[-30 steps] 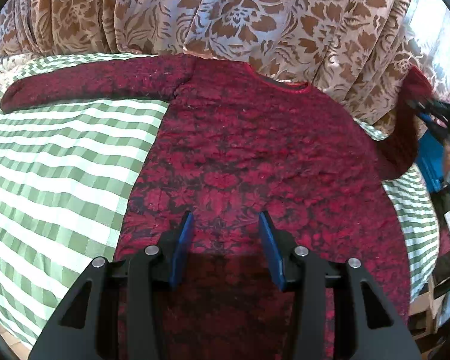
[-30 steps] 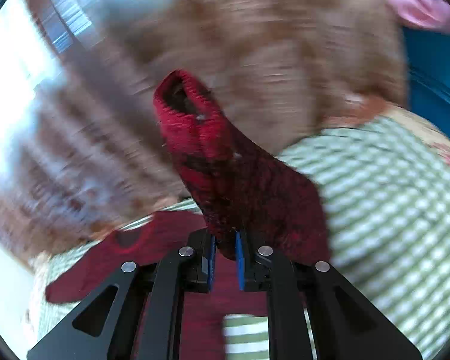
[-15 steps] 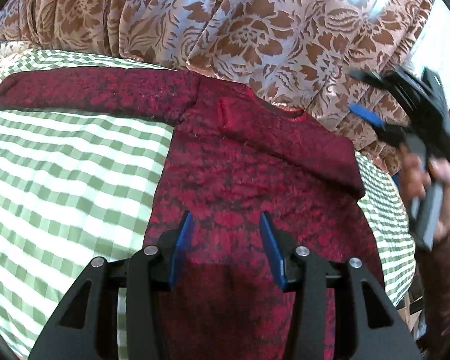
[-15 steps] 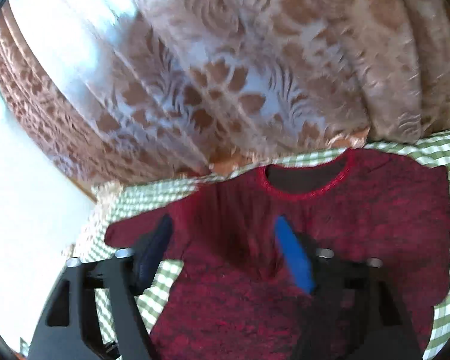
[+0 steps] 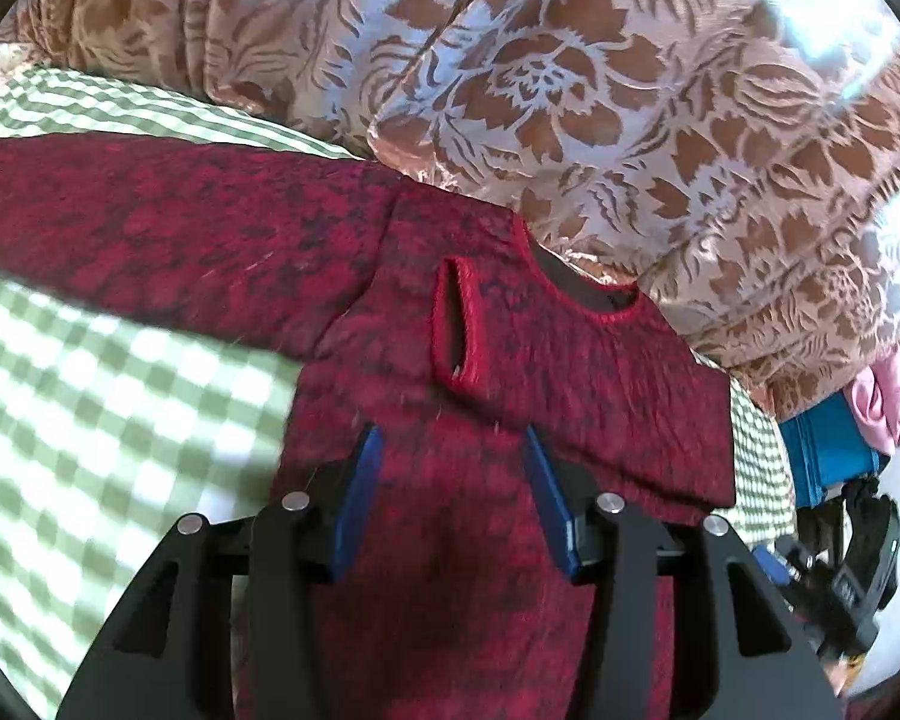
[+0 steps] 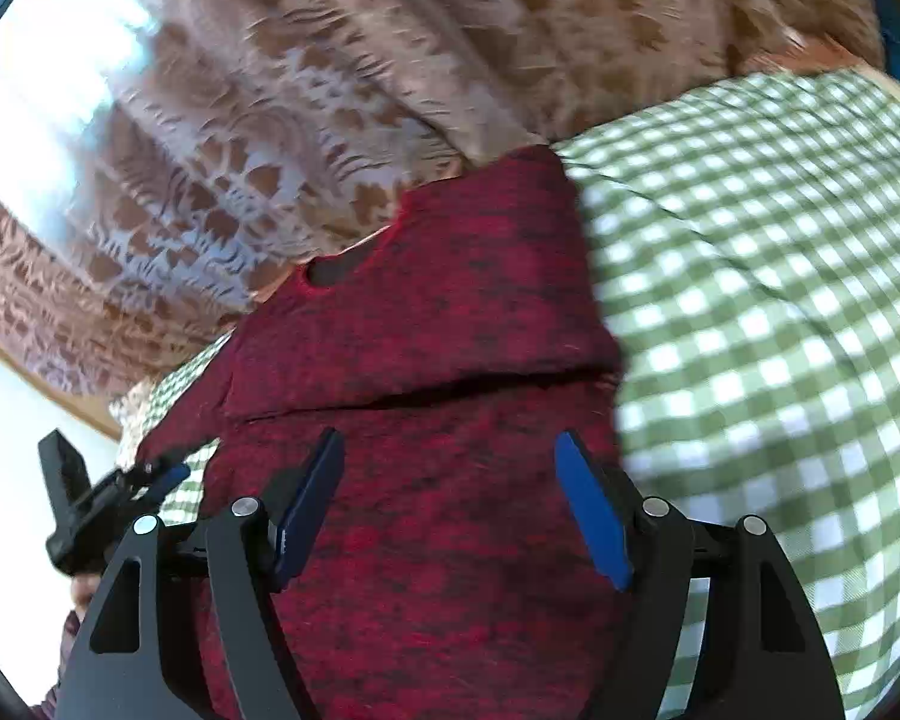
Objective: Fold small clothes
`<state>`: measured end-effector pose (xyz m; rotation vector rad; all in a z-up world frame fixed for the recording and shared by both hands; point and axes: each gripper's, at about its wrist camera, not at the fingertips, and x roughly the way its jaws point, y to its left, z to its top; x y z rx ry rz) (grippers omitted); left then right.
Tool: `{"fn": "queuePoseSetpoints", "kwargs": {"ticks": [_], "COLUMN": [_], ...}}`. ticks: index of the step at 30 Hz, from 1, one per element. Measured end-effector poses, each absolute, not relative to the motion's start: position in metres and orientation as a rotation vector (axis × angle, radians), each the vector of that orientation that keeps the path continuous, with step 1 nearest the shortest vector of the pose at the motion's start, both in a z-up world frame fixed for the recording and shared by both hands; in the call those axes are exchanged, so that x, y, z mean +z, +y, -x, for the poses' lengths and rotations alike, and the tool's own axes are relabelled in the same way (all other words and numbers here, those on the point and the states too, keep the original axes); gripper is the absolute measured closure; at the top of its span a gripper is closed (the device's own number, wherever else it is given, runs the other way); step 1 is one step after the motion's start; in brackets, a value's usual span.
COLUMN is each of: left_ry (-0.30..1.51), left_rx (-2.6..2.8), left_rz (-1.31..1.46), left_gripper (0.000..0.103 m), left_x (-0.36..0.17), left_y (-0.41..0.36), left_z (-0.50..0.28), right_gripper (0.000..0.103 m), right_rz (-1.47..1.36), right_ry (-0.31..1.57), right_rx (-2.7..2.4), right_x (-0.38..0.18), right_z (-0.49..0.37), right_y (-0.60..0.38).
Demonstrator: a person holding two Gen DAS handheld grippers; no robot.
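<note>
A dark red patterned sweater (image 5: 570,372) lies flat on the checked bed, collar toward the curtain. Its right sleeve is folded across the chest, and the cuff (image 5: 453,324) rests beside the neckline. The other sleeve (image 5: 150,228) stretches out to the left. Over the chest hovers my left gripper (image 5: 450,450); its jaws are opening and nothing is between them. My right gripper (image 6: 448,441) stands open above the sweater (image 6: 450,312), just short of the folded sleeve's edge (image 6: 420,384), holding nothing. Each gripper shows at the margin of the other's view.
A green and white checked bed cover (image 5: 120,420) (image 6: 750,300) lies under the sweater. A brown floral curtain (image 5: 570,90) hangs right behind the collar. Beyond the bed's right edge stands a blue container (image 5: 834,456) with pink cloth (image 5: 882,402) on it.
My right gripper opened and let go of the sleeve, which now lies folded over the chest, then dropped back toward the body. My left gripper moved closer to the collar.
</note>
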<state>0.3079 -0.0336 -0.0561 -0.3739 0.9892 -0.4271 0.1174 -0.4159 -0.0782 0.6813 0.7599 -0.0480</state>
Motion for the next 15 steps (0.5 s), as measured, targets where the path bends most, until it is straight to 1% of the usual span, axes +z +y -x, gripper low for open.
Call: {"fn": "queuePoseSetpoints", "kwargs": {"ticks": [3, 5, 6, 7, 9, 10, 15], "left_ry": [1.011, 1.029, 1.032, 1.039, 1.036, 1.022, 0.942], "left_rx": [-0.428, -0.434, -0.434, -0.446, -0.428, -0.421, -0.403], "left_rz": [0.389, 0.387, 0.382, 0.377, 0.346, 0.342, 0.343], "left_gripper": [0.055, 0.061, 0.068, 0.081, 0.093, 0.095, 0.096], "left_x": [-0.063, -0.069, -0.07, -0.073, -0.075, -0.075, -0.061], "left_y": [-0.044, -0.052, -0.055, -0.06, -0.066, -0.067, -0.056], "left_z": [-0.328, -0.338, -0.341, -0.345, -0.348, -0.347, -0.326], "right_gripper": [0.031, 0.031, 0.031, 0.031, 0.032, 0.033, 0.033], "right_rz": [-0.699, -0.696, -0.694, -0.694, -0.692, -0.69, -0.647], "right_ry": [0.74, 0.729, 0.724, 0.721, 0.715, 0.712, 0.717], "right_rx": [-0.049, -0.042, -0.039, -0.036, -0.035, -0.034, -0.073], "right_x": [-0.078, -0.075, -0.074, -0.073, -0.071, -0.071, -0.072], "right_z": [-0.122, -0.128, -0.134, -0.14, -0.152, -0.161, -0.205], "right_y": [-0.421, -0.421, -0.421, -0.42, -0.418, -0.417, -0.413]}}
